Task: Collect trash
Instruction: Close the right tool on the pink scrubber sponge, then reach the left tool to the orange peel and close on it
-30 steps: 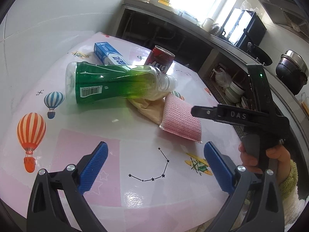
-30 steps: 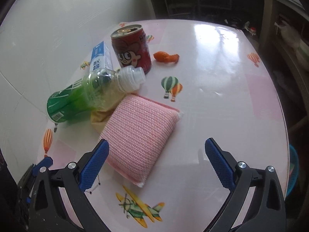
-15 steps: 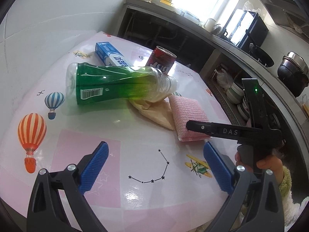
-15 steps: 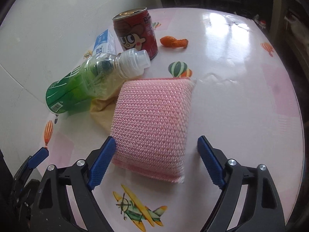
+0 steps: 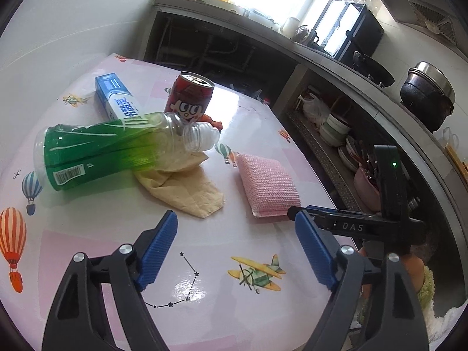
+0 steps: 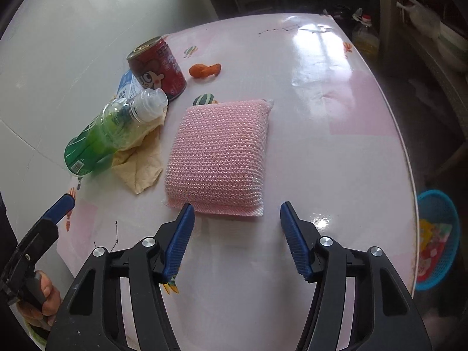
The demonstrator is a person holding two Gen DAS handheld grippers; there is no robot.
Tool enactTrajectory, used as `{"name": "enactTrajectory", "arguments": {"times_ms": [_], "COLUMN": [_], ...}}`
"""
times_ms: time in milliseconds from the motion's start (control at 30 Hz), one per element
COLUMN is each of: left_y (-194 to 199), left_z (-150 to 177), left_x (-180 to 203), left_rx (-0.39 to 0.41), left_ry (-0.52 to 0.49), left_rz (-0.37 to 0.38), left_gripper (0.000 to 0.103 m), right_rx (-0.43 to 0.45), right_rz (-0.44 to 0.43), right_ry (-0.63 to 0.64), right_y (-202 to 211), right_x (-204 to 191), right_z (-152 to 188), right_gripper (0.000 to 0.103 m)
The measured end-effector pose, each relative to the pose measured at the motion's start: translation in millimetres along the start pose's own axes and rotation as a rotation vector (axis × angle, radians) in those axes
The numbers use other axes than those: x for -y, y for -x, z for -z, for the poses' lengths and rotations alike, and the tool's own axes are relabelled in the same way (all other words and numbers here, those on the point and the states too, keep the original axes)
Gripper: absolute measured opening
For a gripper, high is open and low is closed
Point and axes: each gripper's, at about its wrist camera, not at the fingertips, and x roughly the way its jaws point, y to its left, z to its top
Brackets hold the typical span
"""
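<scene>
Home kitchen, long counter (image 5: 336,58) with pots (image 5: 427,93), range hood (image 5: 421,8), stacked bowls (image 5: 333,130) on shelf below

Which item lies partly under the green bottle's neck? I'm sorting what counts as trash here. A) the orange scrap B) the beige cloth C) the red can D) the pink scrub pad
B: the beige cloth sticks out from beneath the green bottle, while the pink scrub pad lies apart.

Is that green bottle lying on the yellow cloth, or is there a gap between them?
Touching. In the left wrist view the green bottle lies on its side with its neck end resting on the yellow cloth; the right wrist view shows the same overlap.
</scene>
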Motion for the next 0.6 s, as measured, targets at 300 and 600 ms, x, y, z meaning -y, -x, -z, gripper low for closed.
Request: {"name": "enactTrajectory", "arguments": {"times_ms": [300,600], "left_y": [-11,-29], "left_z": [-15,-76], "left_x": [8,44], "left_rx": [0.000,0.032], "left_ry": [-0.014,-0.210], "left_rz": [-0.038,-0.115], "left_gripper": [0.078,0.076], "right_rx": [0.028,0.025], "right_rz": [0.015,0.092], "right_ry": [0.098,0.150], "right_y": [-30,-46], "right_x": [-34,-31], "right_z": [-35,-29], "right_gripper": [0.094,0.081]}}
